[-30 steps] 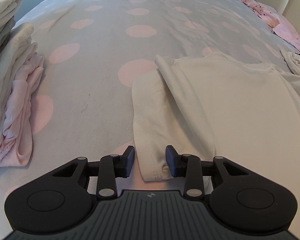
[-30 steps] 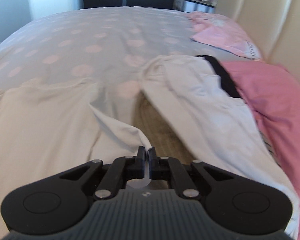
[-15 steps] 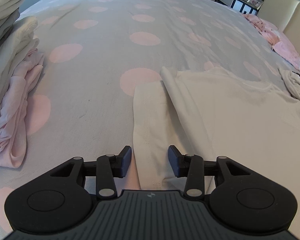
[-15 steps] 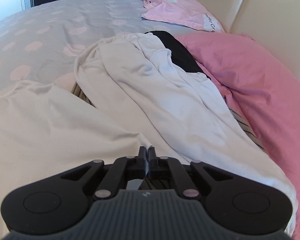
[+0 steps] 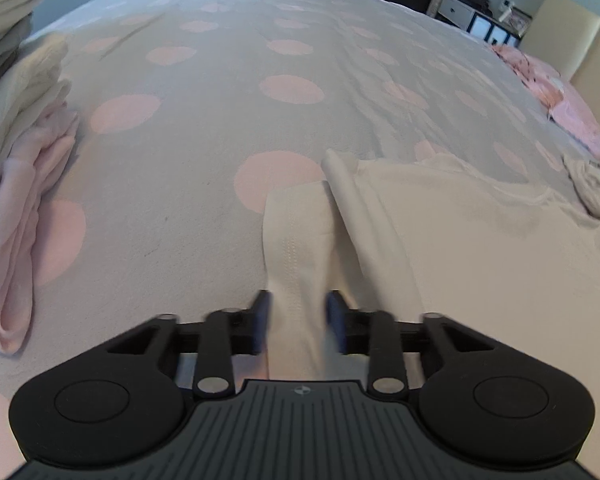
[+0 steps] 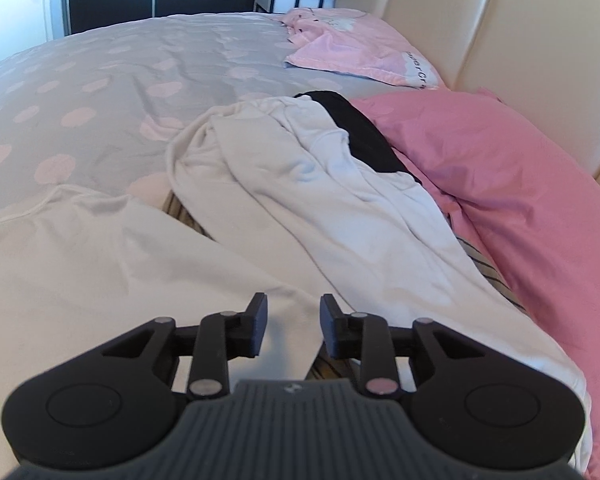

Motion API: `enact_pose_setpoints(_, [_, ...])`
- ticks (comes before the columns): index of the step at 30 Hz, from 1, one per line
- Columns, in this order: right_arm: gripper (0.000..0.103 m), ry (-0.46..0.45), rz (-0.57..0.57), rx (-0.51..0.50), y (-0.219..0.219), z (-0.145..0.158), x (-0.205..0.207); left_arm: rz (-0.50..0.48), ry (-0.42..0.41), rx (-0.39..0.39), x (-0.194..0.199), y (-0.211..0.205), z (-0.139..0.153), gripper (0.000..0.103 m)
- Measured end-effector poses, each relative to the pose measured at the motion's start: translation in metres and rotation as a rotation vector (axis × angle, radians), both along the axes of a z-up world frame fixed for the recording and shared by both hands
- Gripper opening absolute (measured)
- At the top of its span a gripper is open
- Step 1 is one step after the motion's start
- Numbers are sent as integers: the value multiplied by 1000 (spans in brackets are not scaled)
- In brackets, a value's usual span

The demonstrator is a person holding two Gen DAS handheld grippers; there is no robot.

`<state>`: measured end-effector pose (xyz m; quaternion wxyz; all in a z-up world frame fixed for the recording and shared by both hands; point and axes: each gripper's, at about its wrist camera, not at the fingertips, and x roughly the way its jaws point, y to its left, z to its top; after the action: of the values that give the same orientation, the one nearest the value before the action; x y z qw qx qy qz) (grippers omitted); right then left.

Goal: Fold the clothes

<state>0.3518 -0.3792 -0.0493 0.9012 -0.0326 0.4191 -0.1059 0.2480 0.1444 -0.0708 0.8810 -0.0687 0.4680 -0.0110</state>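
Observation:
A cream long-sleeved shirt (image 5: pixel 480 248) lies spread flat on the dotted bedspread (image 5: pixel 220 80). Its left sleeve (image 5: pixel 296 240) runs straight back between the fingers of my left gripper (image 5: pixel 298 312). Those jaws are closing around the sleeve and look blurred, with a gap still showing. In the right wrist view the same shirt (image 6: pixel 80 264) fills the lower left. Its other sleeve end (image 6: pixel 296 336) lies flat under my right gripper (image 6: pixel 293 316), whose jaws are opening and press on nothing.
A stack of folded cream and pink clothes (image 5: pixel 16 120) sits at the left. A crumpled white sweatshirt (image 6: pixel 300 184), a black garment (image 6: pixel 360 132) and striped cloth (image 6: pixel 484 268) lie beside a pink pillow (image 6: pixel 500 184). The cream headboard (image 6: pixel 520 40) stands behind.
My right gripper carried the sleeve end rightwards, laid it down and let go, its jaws now apart. My left gripper's jaws have narrowed around the other sleeve.

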Motion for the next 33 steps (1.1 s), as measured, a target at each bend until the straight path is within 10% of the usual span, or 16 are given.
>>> enact_pose_setpoints(14, [35, 8, 5, -2, -3, -1, -10, 81, 12, 244, -36, 20, 25, 0])
enact_pose_setpoints(33, [34, 91, 387, 187, 38, 8, -153, -116, 0, 99, -173, 3, 63, 15])
